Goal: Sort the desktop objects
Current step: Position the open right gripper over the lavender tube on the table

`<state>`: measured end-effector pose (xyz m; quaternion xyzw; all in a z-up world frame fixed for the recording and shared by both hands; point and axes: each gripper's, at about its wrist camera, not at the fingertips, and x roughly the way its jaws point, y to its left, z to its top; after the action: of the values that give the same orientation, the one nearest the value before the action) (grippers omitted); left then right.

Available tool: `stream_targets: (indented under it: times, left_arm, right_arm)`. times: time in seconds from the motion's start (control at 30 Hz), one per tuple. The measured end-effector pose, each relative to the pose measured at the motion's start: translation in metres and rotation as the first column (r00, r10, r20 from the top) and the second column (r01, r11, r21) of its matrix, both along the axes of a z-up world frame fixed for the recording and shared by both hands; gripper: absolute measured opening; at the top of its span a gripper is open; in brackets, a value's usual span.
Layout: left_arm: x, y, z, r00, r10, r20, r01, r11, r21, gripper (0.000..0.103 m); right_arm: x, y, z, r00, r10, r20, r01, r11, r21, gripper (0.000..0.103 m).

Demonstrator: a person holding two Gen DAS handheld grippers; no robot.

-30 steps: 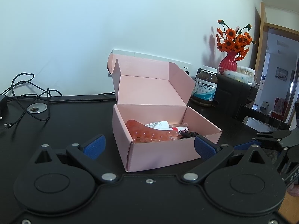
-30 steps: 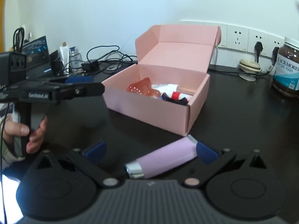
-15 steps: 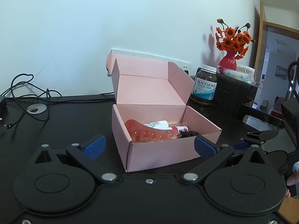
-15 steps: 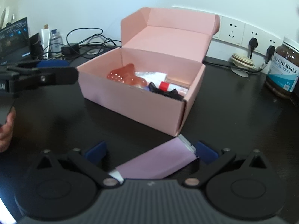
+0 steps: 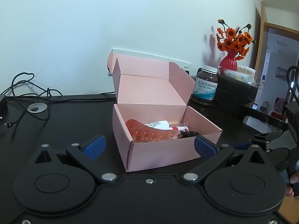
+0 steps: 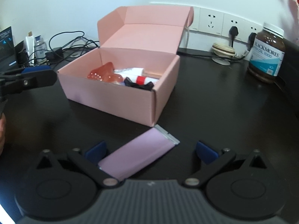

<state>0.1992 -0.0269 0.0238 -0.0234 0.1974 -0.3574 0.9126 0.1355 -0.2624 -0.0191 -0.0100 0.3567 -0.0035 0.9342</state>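
Your right tool (image 6: 150, 149) now stands spread wide, and the lilac tube (image 6: 139, 154) lies slantwise between its fingers, cap end tucked against the left pad (image 6: 97, 149) and the crimped end pointing to about 1 o'clock, clear of the right pad. Half a second ago the fingers were closer around that tube; a second ago it sat lower and flatter in the gap. So you have let go of it, or never quite closed on it: I cannot tell whether it rests on the table (image 6: 224, 102) or leans on the tool. Either way it is not pinched, and it is not yet in the box.

The pink box (image 6: 119, 93) has drawn nearer and larger in your right view, lid up, its near corner just beyond the crimped end at 12 o'clock. Inside it lie an orange comb-like piece (image 6: 104, 74), a white tube with a red band (image 6: 136, 75) and a small black item (image 6: 139, 83).

Your left tool (image 5: 149, 145) is spread too, pinching nothing, and it has barely moved, with the box (image 5: 160, 149) straight ahead at 12 o'clock between its pads.

The tube looks like the last loose piece near you; judged from here, you need a firm grip on its body before lifting it over the front wall.
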Motion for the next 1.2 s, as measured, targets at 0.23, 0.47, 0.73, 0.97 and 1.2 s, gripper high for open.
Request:
stream_targets:
  times: [0.23, 0.47, 0.73, 0.97, 1.2]
  left_arm:
    - [0.001, 0.0, 0.0, 1.0, 0.001, -0.005, -0.001, 1.0, -0.002, 0.103]
    - [0.001, 0.001, 0.0, 1.0, 0.0, -0.005, 0.0, 1.0, -0.002, 0.103]
    - [0.002, 0.0, 0.0, 1.0, -0.002, -0.008, 0.002, 1.0, -0.001, 0.103]
    - [0.001, 0.0, 0.0, 1.0, -0.003, -0.007, 0.003, 1.0, 0.0, 0.103]
    - [0.001, 0.0, 0.0, 1.0, -0.002, -0.007, 0.002, 1.0, 0.001, 0.103]
  right_arm:
    - [-0.006, -0.002, 0.0, 1.0, -0.012, -0.006, 0.012, 1.0, 0.001, 0.102]
    - [-0.007, -0.003, 0.002, 1.0, 0.009, 0.007, -0.009, 1.0, 0.017, 0.102]
    - [-0.026, 0.0, 0.017, 0.994, 0.093, 0.065, -0.09, 0.995, -0.047, 0.102]
    - [-0.051, 0.001, 0.022, 0.984, 0.166, 0.069, -0.16, 0.983, -0.094, 0.102]
    - [-0.061, 0.005, 0.021, 0.979, 0.197, 0.059, -0.188, 0.973, -0.132, 0.102]
